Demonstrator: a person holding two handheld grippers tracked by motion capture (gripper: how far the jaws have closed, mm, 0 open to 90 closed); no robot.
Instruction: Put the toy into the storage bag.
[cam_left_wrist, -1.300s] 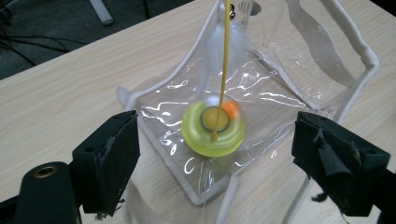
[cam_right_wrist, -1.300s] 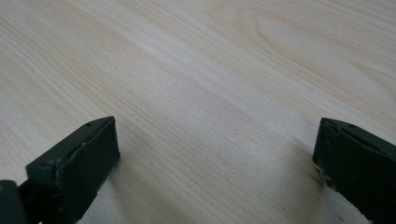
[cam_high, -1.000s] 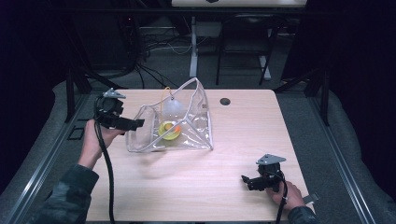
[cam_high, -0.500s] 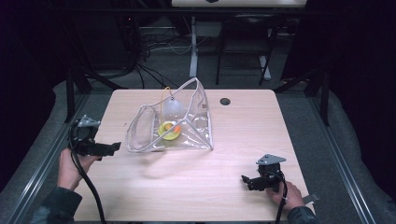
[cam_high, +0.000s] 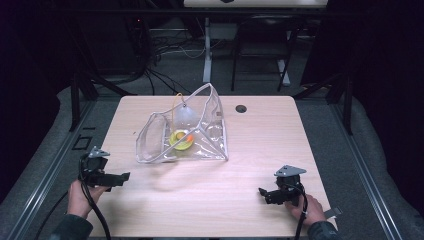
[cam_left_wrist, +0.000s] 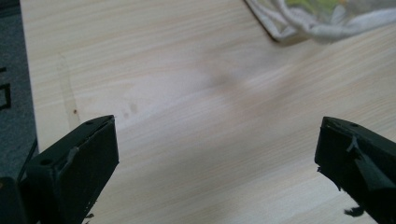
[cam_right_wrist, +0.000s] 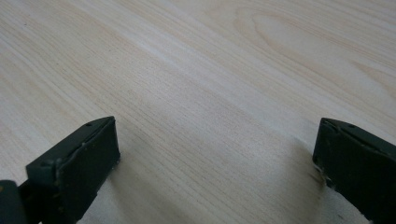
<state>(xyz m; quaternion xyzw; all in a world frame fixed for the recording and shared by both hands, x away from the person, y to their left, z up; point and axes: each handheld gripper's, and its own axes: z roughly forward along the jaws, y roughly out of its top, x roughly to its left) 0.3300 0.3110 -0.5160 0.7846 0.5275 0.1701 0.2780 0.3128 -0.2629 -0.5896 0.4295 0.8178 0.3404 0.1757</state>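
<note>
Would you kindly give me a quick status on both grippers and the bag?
Left gripper open, empty. Right gripper open, empty, low over table. Clear bag mid-table, untouched, yellow item inside. Nothing in the way.

Lighting the pale table (cam_high: 210, 200) evenly from above, leaving the surroundings nearly black. Casting soft shadows just ahead of the left gripper (cam_left_wrist: 217, 154) and beneath the right gripper (cam_right_wrist: 217, 154). Blurring the near jaws; glinting faintly off the clear bag (cam_high: 210, 142).

Surface (cam_high: 200, 200) pale matt wood grain, smooth; pouch (cam_high: 182, 132) clear glossy plastic w/ white piped edge; tool jaws matt black plastic, scuffed at edges.
</note>
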